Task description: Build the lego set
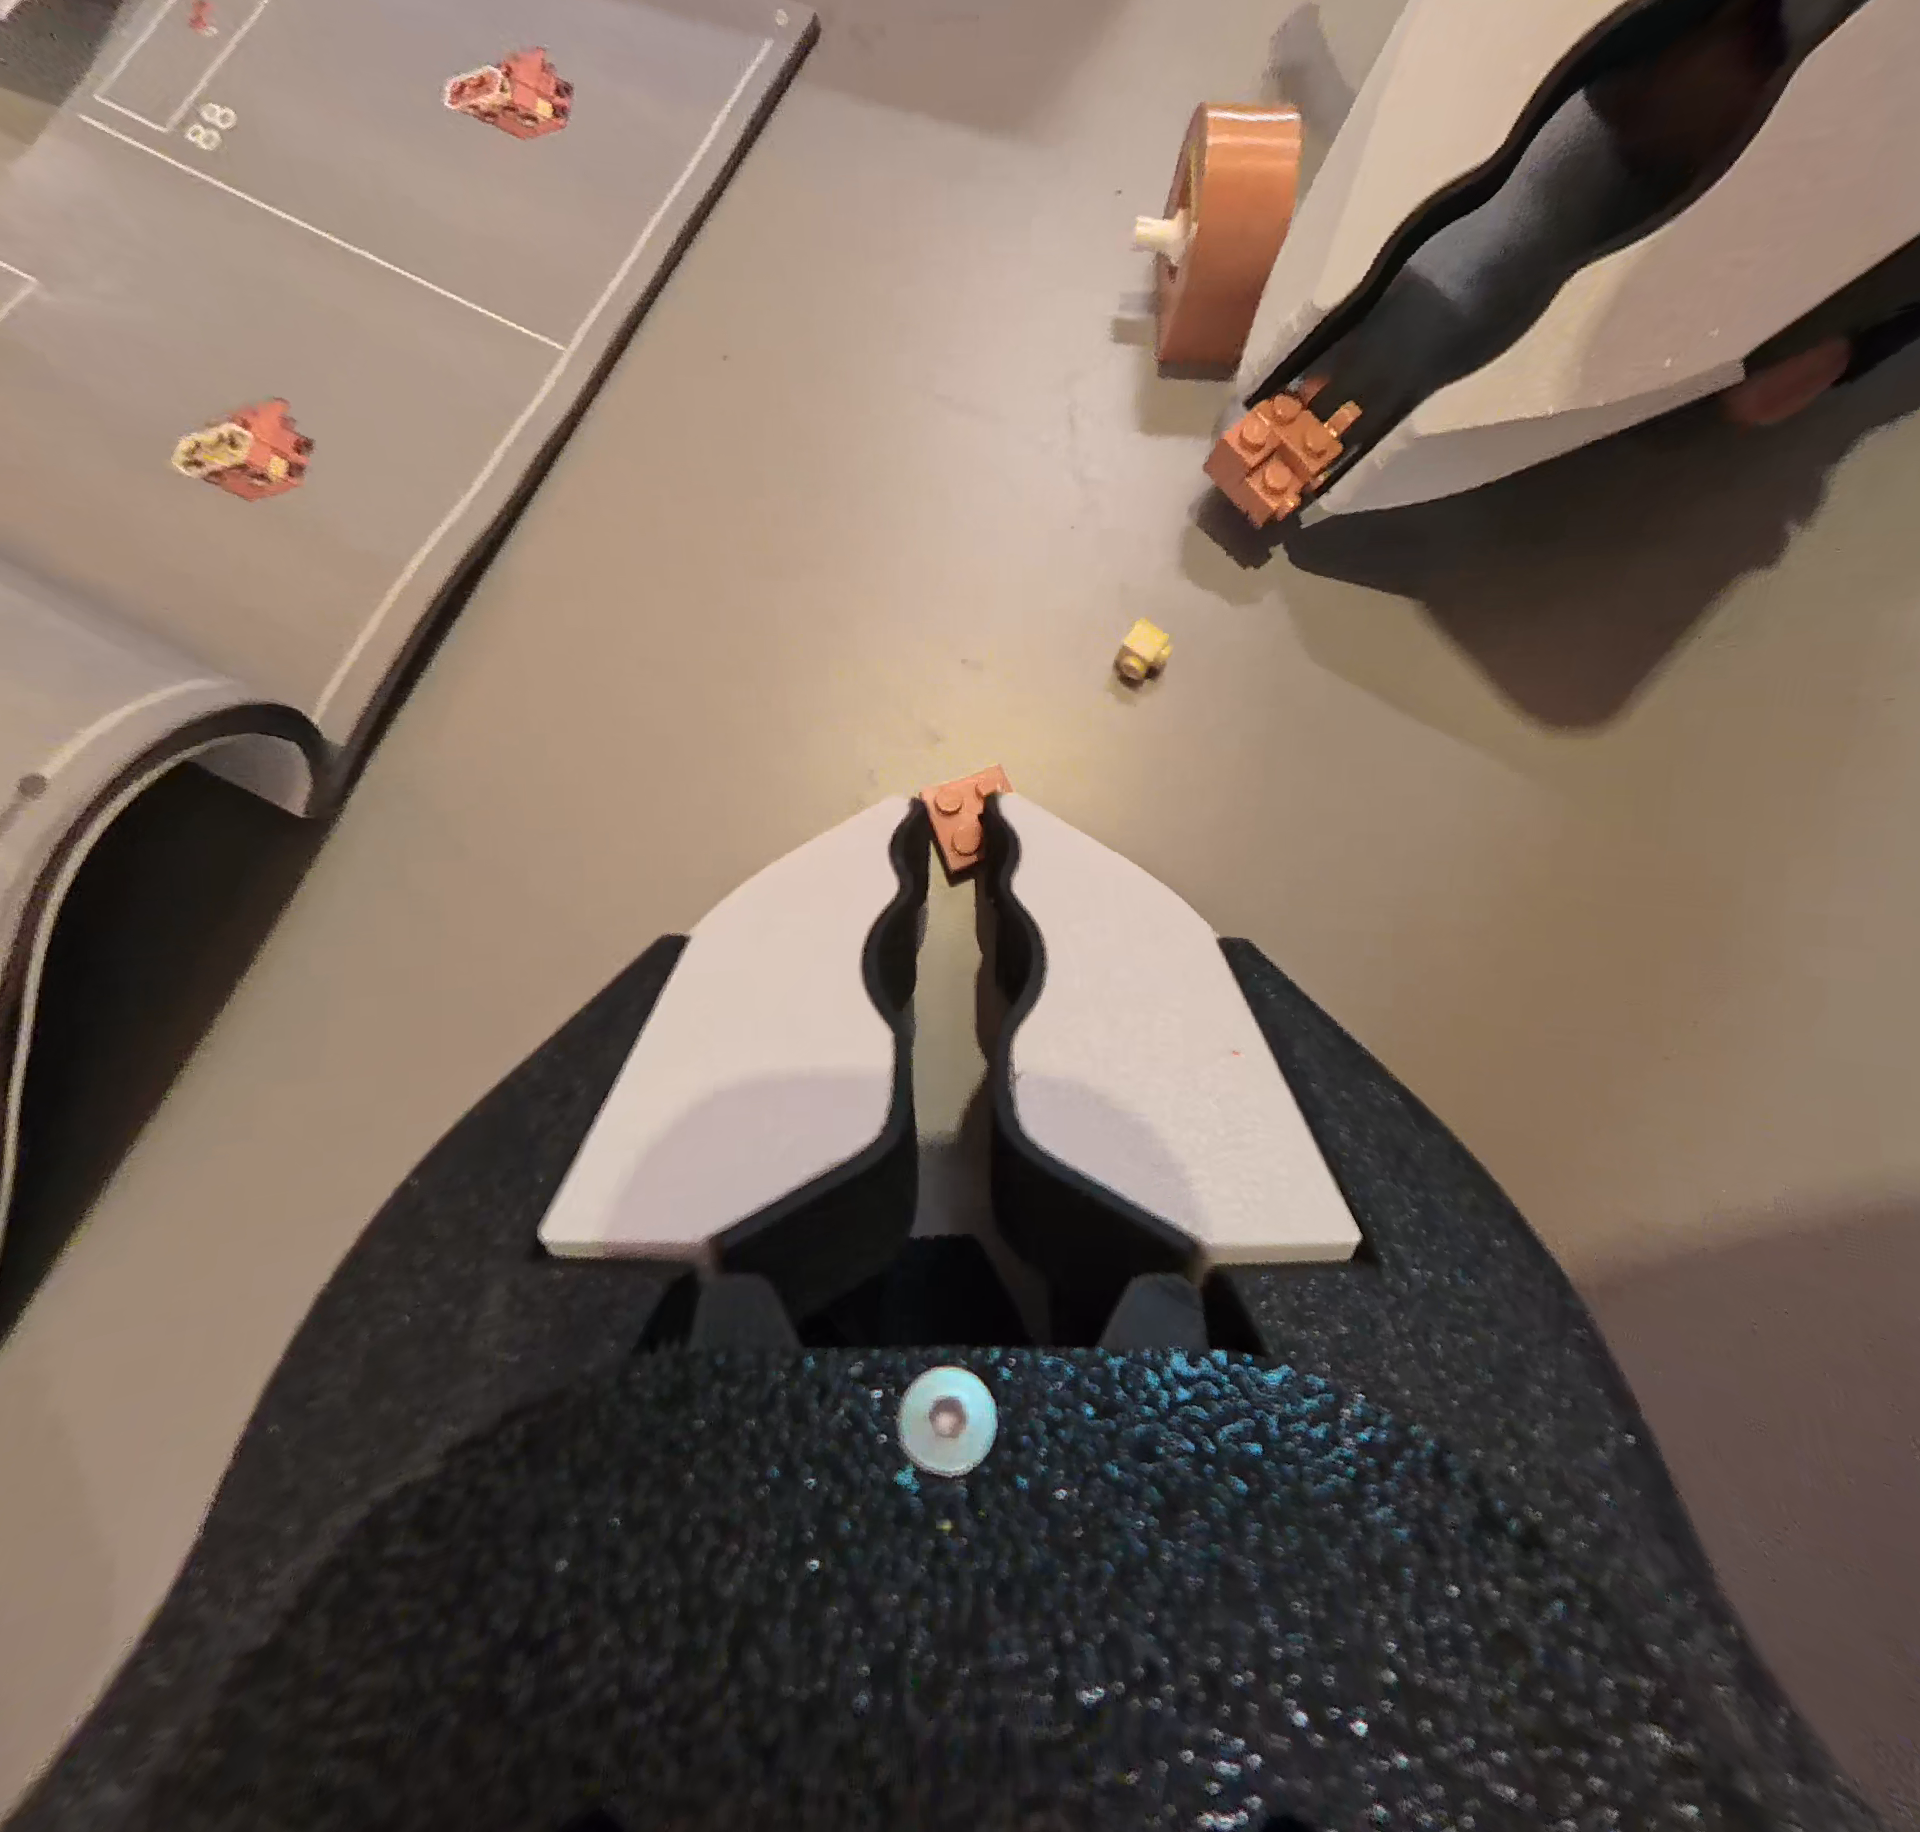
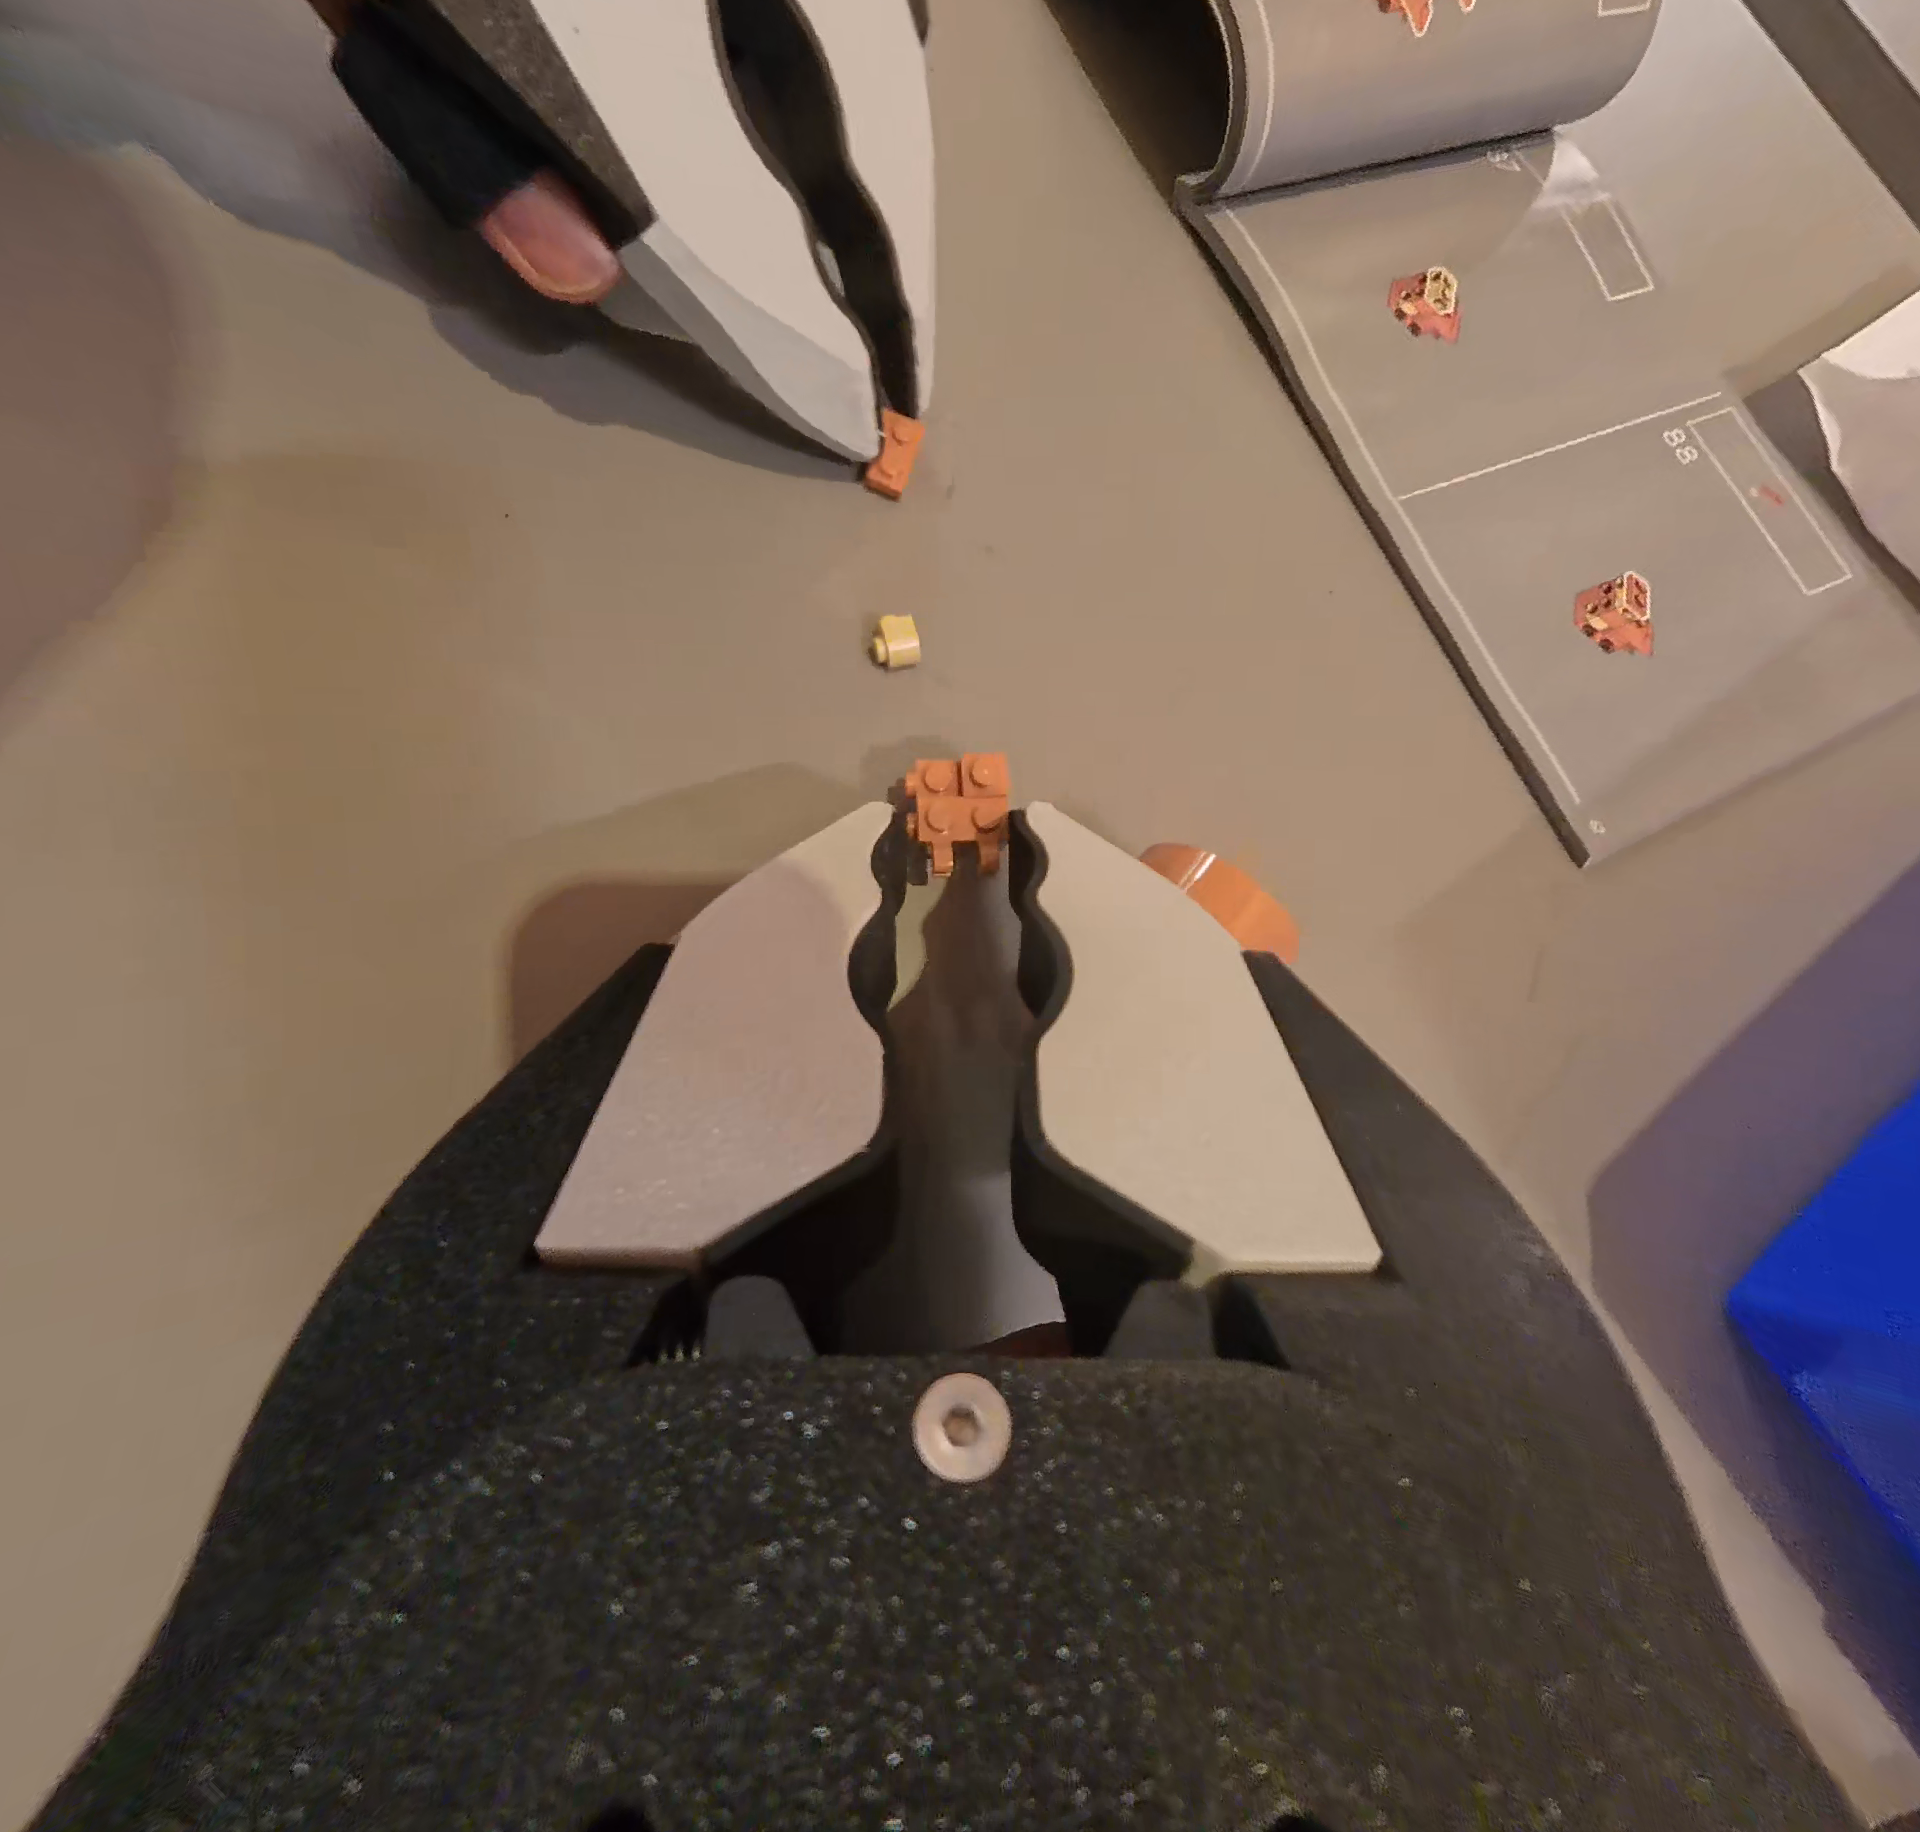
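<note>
My left gripper [image 1: 961,826] is shut on a small brown corner plate [image 1: 964,818] with three studs, low over the grey table. It also shows in the right wrist view [image 2: 896,452], with the brown plate [image 2: 896,463] at its tips. My right gripper [image 2: 956,826] is shut on a small brown brick assembly [image 2: 958,800] with clips at its near side. In the left wrist view the right gripper [image 1: 1288,463] holds that assembly [image 1: 1270,463] just above the table. A small tan stud brick [image 1: 1143,652] lies on the table between the two grippers; it also shows in the right wrist view [image 2: 897,639].
An open grey instruction booklet [image 1: 343,255] lies at the left in the left wrist view, and at the right in the right wrist view [image 2: 1621,494]. A brown round disc with a white peg [image 1: 1226,234] stands by the right gripper. A blue object [image 2: 1839,1294] sits at the right edge. Spacing between my two grippers at the tips: around 9 centimeters.
</note>
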`<state>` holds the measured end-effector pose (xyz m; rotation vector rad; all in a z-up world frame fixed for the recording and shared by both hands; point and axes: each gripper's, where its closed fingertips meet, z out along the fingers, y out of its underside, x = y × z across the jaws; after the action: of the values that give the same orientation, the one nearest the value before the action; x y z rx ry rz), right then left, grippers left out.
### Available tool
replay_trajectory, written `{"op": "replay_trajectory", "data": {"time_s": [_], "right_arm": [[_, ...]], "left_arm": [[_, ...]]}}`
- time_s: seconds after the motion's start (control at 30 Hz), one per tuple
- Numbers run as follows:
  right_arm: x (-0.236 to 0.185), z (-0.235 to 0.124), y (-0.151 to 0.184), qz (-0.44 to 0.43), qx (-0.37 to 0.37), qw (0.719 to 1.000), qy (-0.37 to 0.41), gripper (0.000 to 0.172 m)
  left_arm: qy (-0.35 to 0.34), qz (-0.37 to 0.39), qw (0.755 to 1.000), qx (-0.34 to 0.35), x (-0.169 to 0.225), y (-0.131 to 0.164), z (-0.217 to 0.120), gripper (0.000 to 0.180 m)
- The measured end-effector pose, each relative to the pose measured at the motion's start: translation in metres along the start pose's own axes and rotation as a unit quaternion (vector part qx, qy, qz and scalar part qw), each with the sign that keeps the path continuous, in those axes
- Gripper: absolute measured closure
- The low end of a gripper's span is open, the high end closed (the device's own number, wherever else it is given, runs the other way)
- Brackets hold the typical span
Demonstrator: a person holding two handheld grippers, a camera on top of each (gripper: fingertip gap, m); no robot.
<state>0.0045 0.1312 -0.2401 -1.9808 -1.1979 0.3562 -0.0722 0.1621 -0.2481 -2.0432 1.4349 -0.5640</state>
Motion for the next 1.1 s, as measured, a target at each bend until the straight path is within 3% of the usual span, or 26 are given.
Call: {"op": "replay_trajectory", "data": {"time_s": [1.1], "right_arm": [[-0.002, 0.003, -0.001, 0.001, 0.008, 1.000, -0.018, 0.153]], "left_arm": [[0.028, -0.015, 0.997, 0.076, -0.006, -0.008, -0.005, 0.171]]}}
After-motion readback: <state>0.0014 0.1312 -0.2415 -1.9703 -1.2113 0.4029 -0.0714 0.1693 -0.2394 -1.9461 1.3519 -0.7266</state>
